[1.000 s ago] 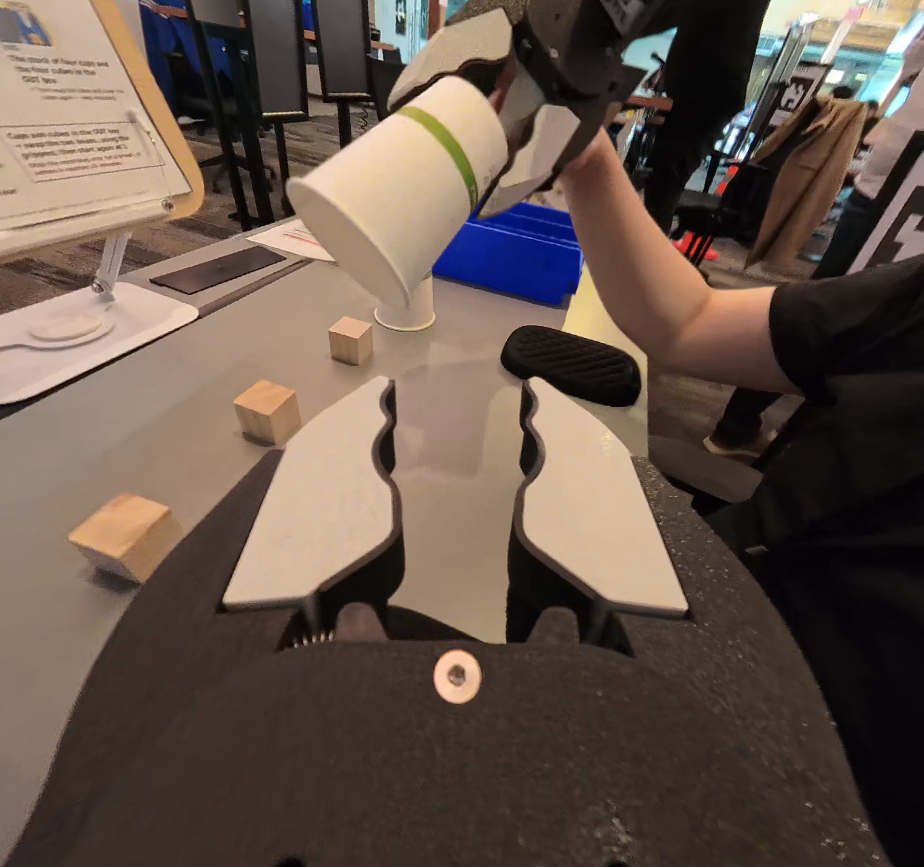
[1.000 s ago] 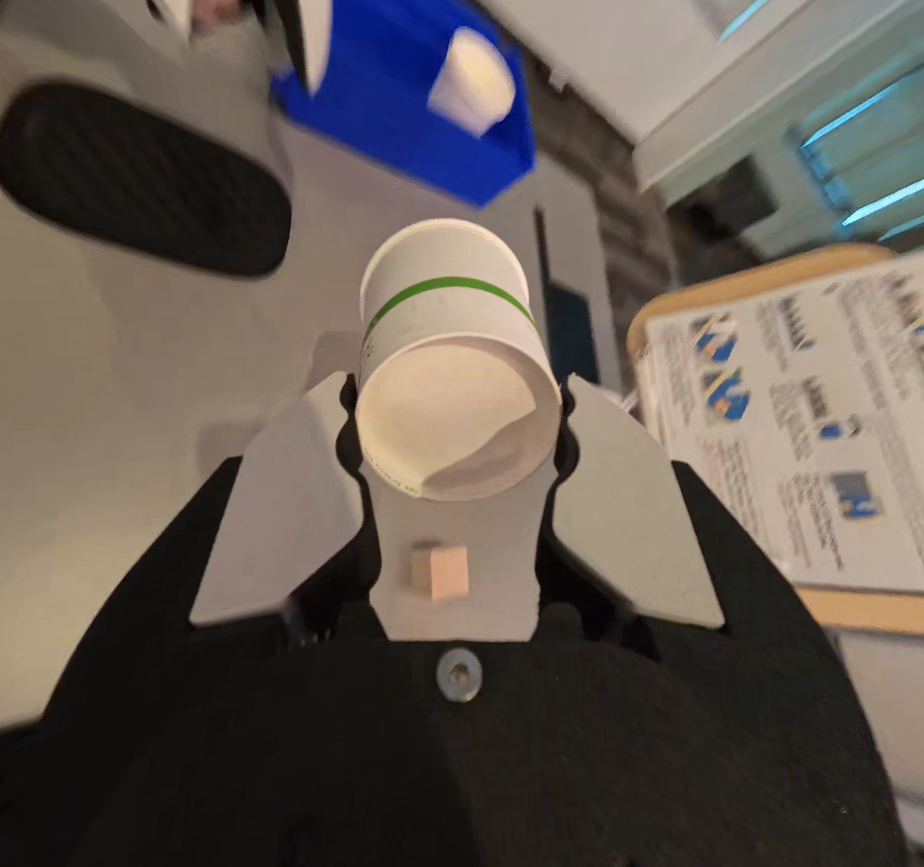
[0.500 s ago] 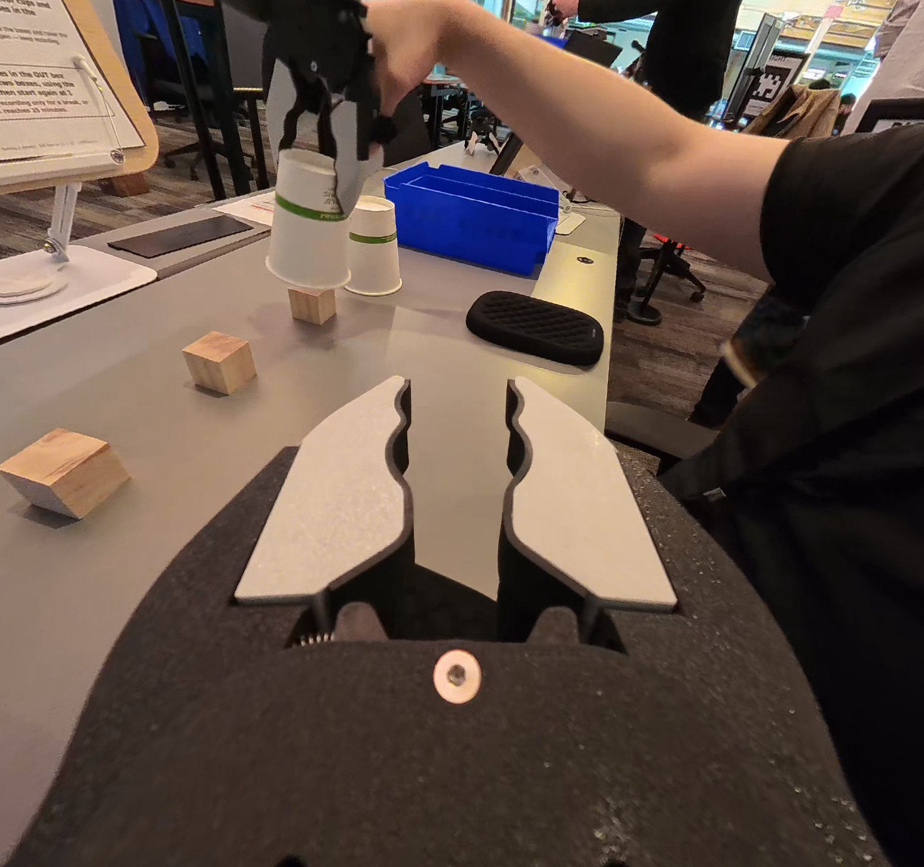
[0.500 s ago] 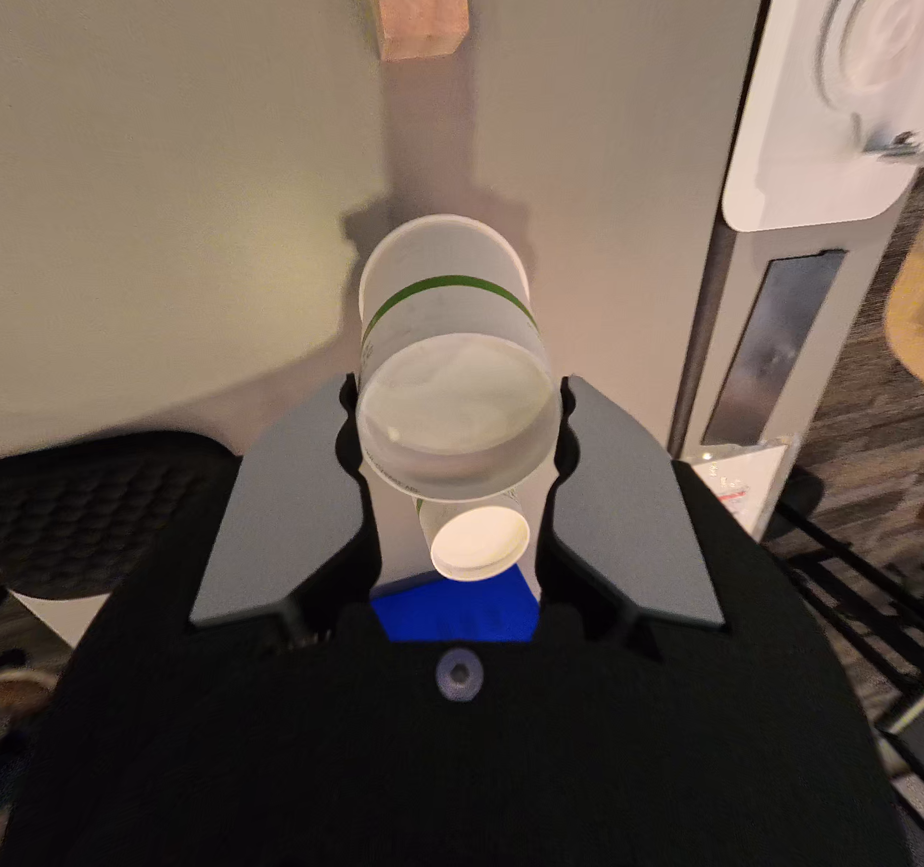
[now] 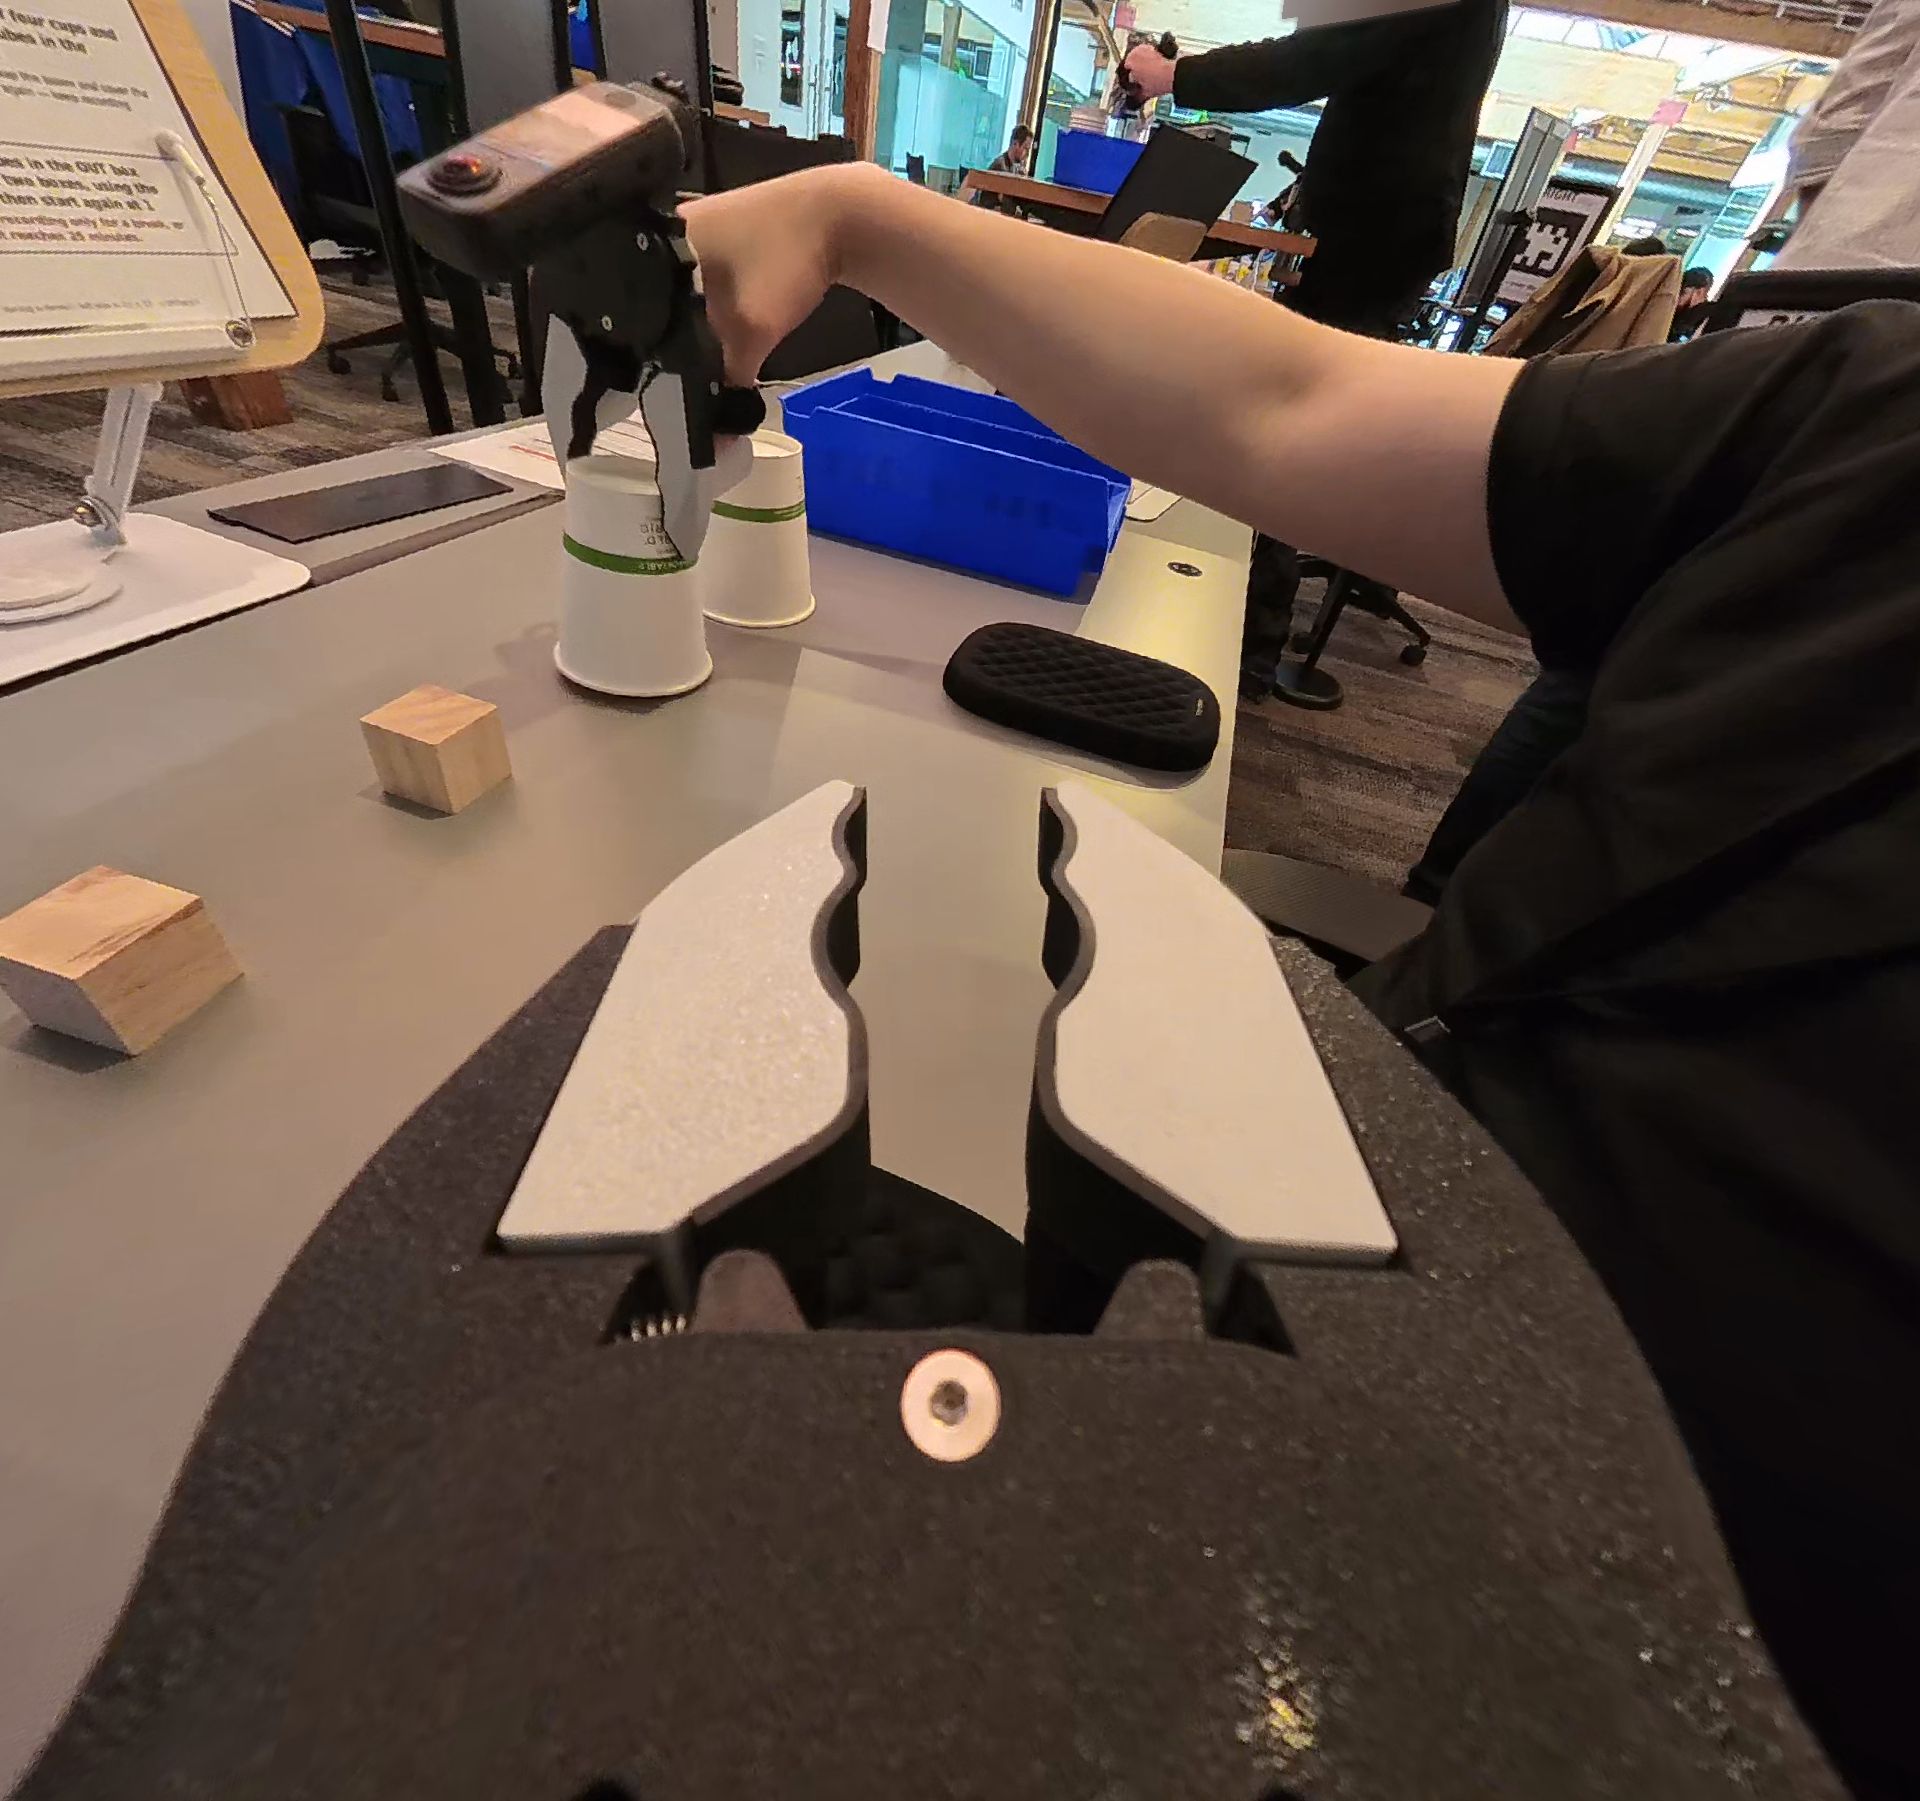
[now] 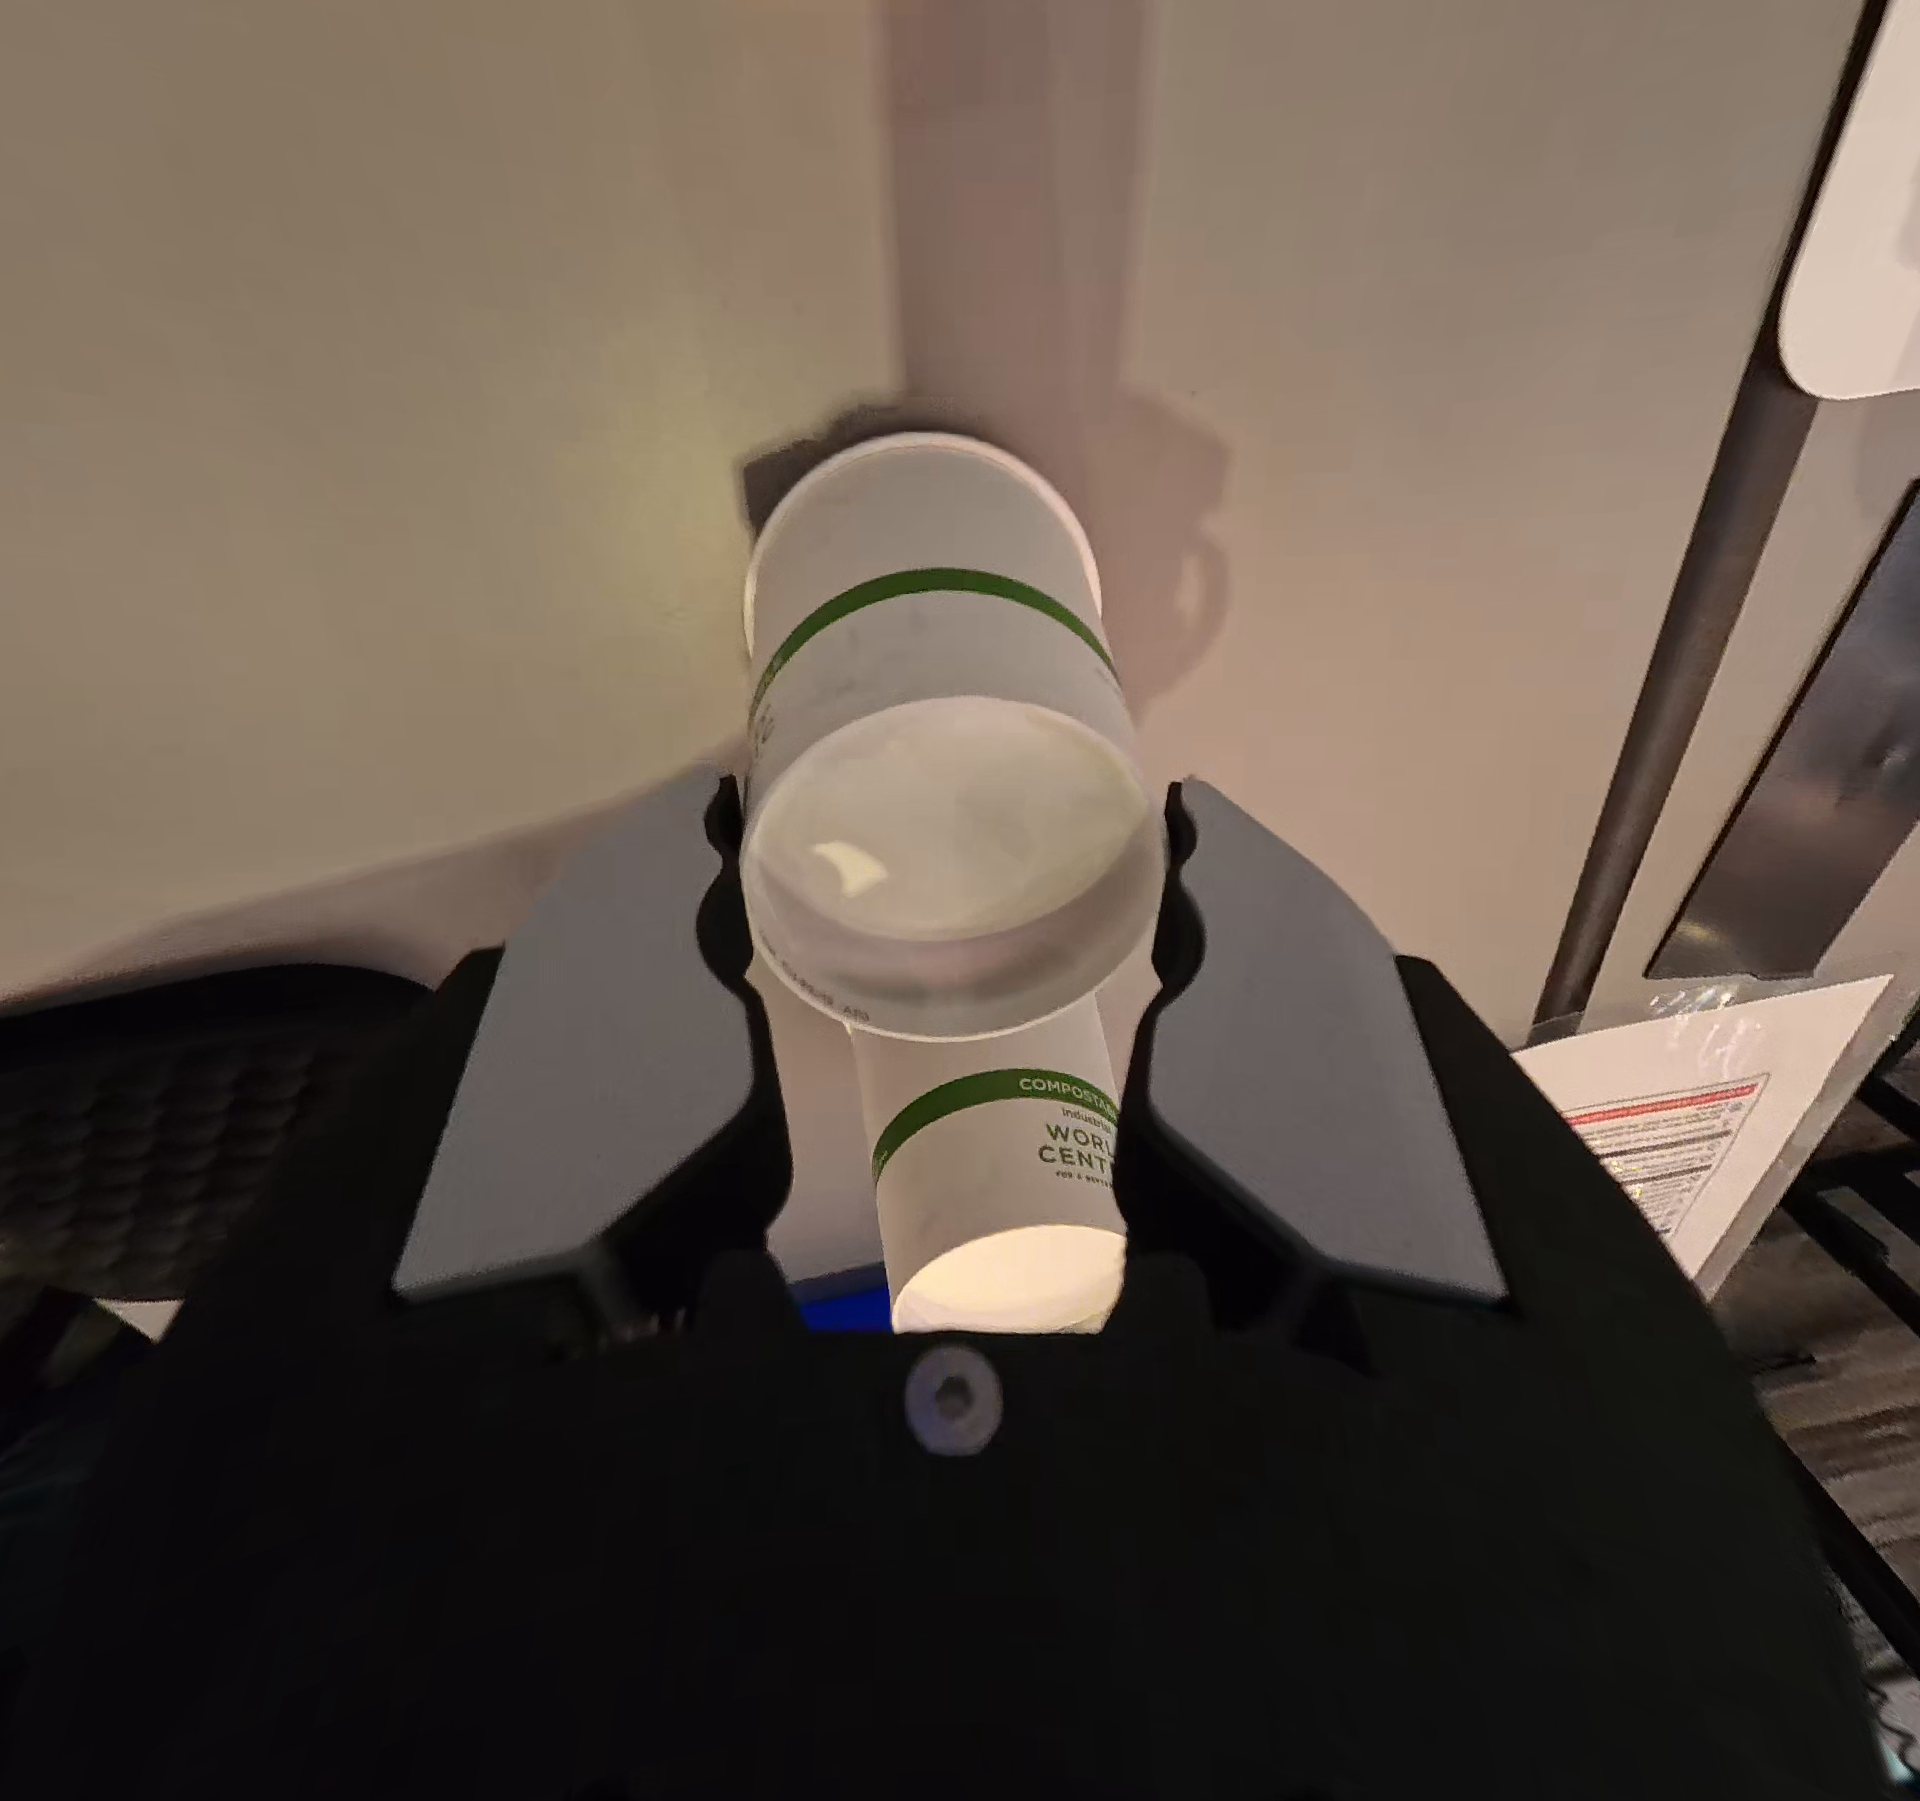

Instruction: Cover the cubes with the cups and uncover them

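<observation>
1. Up close, we see our left gripper [image 5: 951,904]: two flat, grainy grey plates with wavy inner edges on a rough black foam-like body, spread apart with nothing between them, above the smooth grey tabletop [image 5: 312,1180].
2. Our right gripper [image 5: 636,484] points downward and pinches the base end of a white paper cup with a green band [image 5: 631,593]; in the right wrist view its grey plates press both sides of the cup's round, recessed bottom [image 6: 951,858].
3. That cup stands upside down, its rolled rim on the tabletop.
4. A second white, green-banded paper cup [image 5: 761,546], also inverted, stands just beside and behind it, apparently touching.
5. Two pale wooden cubes with sharp edges lie uncovered to the left: a nearer one [image 5: 109,956] and a farther one [image 5: 436,745], well apart from each other.
6. A black quilted oval pad [image 5: 1081,707] lies near the tabletop's right edge, with a blue plastic bin [image 5: 956,489] behind it.
7. Bare tabletop stretches between the cubes, the cups and the pad.
</observation>
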{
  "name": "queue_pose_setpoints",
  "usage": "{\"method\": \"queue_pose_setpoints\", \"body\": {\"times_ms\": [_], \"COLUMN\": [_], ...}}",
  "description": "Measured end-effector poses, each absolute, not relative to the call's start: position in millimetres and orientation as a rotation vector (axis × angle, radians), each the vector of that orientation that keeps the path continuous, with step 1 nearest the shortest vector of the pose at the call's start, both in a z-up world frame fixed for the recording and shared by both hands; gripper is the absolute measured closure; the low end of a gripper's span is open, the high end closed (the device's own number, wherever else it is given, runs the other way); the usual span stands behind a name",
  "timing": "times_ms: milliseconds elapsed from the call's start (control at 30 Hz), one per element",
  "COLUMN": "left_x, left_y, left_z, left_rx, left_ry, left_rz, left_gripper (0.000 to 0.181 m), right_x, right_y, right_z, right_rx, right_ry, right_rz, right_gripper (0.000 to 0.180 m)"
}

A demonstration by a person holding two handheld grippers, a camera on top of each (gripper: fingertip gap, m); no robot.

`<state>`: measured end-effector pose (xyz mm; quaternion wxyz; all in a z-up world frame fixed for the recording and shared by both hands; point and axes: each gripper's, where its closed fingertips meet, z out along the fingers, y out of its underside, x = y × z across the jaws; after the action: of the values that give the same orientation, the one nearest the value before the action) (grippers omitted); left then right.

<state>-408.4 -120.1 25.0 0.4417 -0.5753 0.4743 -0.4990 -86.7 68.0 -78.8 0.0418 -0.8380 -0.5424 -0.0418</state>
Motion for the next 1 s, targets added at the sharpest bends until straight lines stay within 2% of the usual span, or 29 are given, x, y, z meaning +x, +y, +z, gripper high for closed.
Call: {"method": "queue_pose_setpoints", "body": {"times_ms": [200,300,500,733,1000], "left_x": [-413.7,-426.4,-478.1,-554.7,-591.3], "left_y": [-104.3,-87.7,-18.7,82.3,148.5], "left_z": [22.9,28.5,51.7,52.3,22.7], "left_rx": [-1.481,-1.517,-1.675,-1.930,-2.049], "left_ry": [1.162,1.155,1.077,1.112,1.202], "left_rz": [-1.194,-1.090,-0.776,-0.347,0.013], "left_gripper": [0.142,0.133,0.135,0.147,0.152], "right_x": [-88.3,-90.7,-100.6,-139.8,-172.0], "right_y": [68.8,69.9,84.0,39.5,-40.6], "right_z": [-82.1,-77.7,-27.1,72.4,111.4], "right_rx": [-2.568,-2.559,-2.266,-1.810,-1.424], "right_ry": [-1.642,-1.588,-1.435,-1.189,-1.221], "right_rz": [-0.083,-0.062,-0.067,0.255,0.604], "right_gripper": [0.103,0.092,0.085,0.093,0.106]}}
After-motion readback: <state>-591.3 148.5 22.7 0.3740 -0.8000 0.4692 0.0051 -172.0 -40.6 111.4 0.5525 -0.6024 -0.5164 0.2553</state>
